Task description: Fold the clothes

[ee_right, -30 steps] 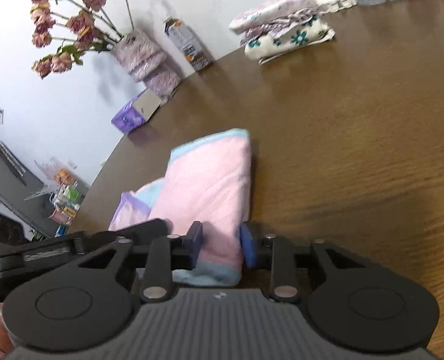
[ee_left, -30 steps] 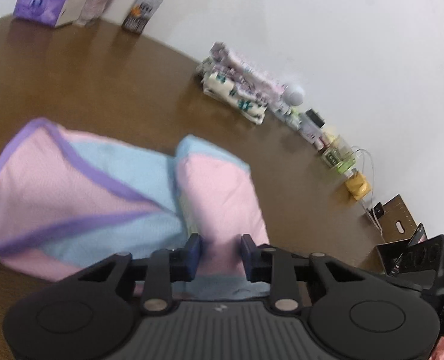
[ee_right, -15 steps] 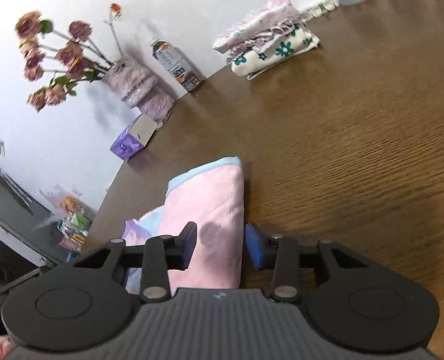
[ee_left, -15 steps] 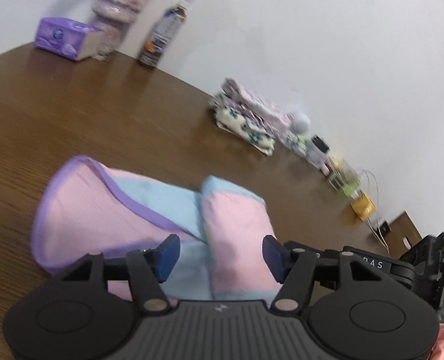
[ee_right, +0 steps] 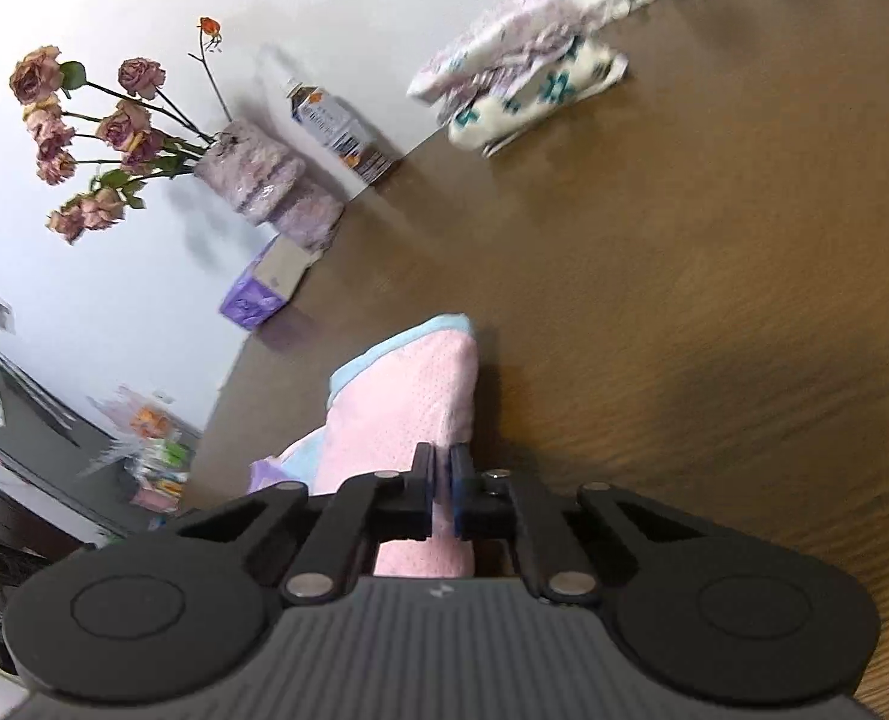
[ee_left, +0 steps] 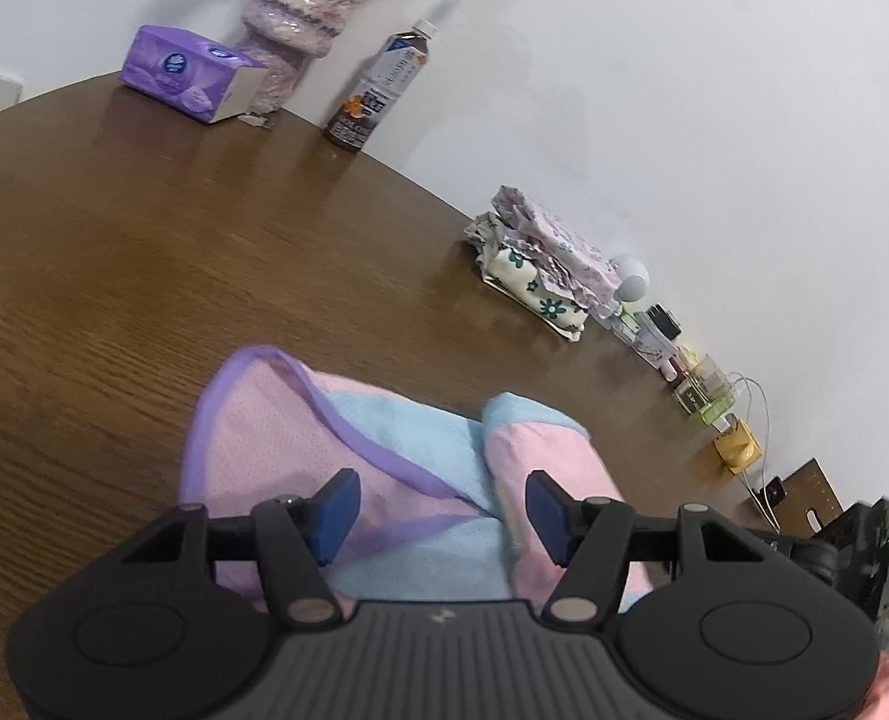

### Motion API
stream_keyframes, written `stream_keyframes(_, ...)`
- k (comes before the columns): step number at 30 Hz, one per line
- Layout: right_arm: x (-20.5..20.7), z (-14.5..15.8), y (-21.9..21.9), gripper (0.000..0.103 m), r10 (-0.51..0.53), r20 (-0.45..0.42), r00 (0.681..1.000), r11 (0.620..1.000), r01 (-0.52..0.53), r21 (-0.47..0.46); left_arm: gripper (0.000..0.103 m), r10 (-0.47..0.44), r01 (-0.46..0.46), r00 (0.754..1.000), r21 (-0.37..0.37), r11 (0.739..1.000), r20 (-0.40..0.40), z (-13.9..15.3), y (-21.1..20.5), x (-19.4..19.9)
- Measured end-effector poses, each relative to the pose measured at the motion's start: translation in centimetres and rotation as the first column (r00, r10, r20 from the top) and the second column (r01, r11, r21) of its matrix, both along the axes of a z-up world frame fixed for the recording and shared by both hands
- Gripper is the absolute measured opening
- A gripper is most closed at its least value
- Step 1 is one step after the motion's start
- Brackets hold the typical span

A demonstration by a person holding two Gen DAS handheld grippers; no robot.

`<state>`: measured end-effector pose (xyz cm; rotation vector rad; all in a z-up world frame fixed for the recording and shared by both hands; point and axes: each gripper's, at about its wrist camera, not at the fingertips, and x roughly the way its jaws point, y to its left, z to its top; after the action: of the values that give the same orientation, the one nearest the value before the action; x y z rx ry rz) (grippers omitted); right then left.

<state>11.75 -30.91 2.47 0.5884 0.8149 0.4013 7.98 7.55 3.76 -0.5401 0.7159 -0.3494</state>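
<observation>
**Right wrist view: tongs pinching the pink cloth**

Right wrist view is showing the right tongs [ee_right: 442, 495] squeezing tight on the near edge of the pink cloth [ee_right: 408, 396]. The left tongs [ee_left: 438, 513] are standing wide apart over the same cloth, gripping nothing.

The cloth is lying on the brown bench [ee_left: 144, 276], partly folded, with a pink flap resting over a blue part and a purple trim [ee_left: 324, 414] running along one side.

It is looking soft, thin and light, so it will likely bend and droop when lifted. It is not going to break, but a fold may slip open. A good place to grab is probably a folded edge or a corner, pinching all the layers together.

Only the left view is showing the purple-edged part spreading out flat. Only the right view is showing the dried roses [ee_right: 84, 126] in the vase.

Both views are showing a pile of folded flowery clothes [ee_left: 540, 276] sitting far back by the wall, well apart from the pink cloth.
</observation>
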Motion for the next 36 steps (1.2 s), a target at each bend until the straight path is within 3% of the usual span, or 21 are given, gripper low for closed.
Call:
stream_keyframes(4,0.1,3.1,-1.5,0.004,-0.004,0.052,0.999,0.975,0.015,-0.223,0.060,-0.033,0.033,0.999,0.000,0.999,0.010,-0.1,-0.8,0.3)
stream_keyframes(9,-0.1,7.0,3.0,0.004,0.163,0.148,0.976,0.844,-0.060,-0.533,0.060,-0.070,0.071,0.997,-0.019,0.997,0.011,-0.6,-1.8,1.0)
stream_keyframes(13,-0.7,7.7,8.1,0.004,0.307,0.167,0.937,0.763,-0.137,-0.631,0.060,-0.082,0.083,0.996,-0.031,0.996,0.026,-0.6,-1.7,0.8)
stream_keyframes(17,-0.7,7.0,12.3,0.005,0.386,0.140,0.912,0.738,-0.215,-0.639,0.062,-0.078,0.079,0.996,-0.035,0.996,0.040,-0.5,-0.9,0.5)
stream_keyframes(20,-0.6,5.7,14.0,0.006,0.400,0.099,0.911,0.742,-0.259,-0.619,0.063,-0.072,0.074,0.997,-0.032,0.997,0.042,-0.5,-0.4,0.4)
stream_keyframes(25,-1.2,5.9,12.2,0.015,0.371,0.116,0.921,0.840,-0.280,-0.464,0.064,-0.073,0.073,0.997,-0.022,0.997,0.037,-0.6,-0.1,0.3)
stream_keyframes(27,-2.0,6.7,10.0,0.020,0.320,0.158,0.934,0.883,-0.234,-0.408,0.064,-0.076,0.077,0.996,-0.021,0.997,0.038,-0.5,-0.4,0.4)
stream_keyframes(29,-2.3,7.0,8.0,0.024,0.259,0.179,0.949,0.897,-0.168,-0.408,0.064,-0.091,0.091,0.995,-0.020,0.996,0.037,-0.5,-1.1,0.6)
stream_keyframes(32,-2.5,5.8,5.2,0.028,0.181,0.151,0.972,0.910,-0.107,-0.401,0.062,-0.141,0.142,0.989,-0.014,0.990,0.041,-0.2,-3.1,1.0)
stream_keyframes(36,-1.9,3.3,3.3,0.034,0.149,0.103,0.983,0.948,-0.113,-0.298,0.060,-0.186,0.185,0.982,0.018,0.982,0.040,-0.1,-6.4,1.9)
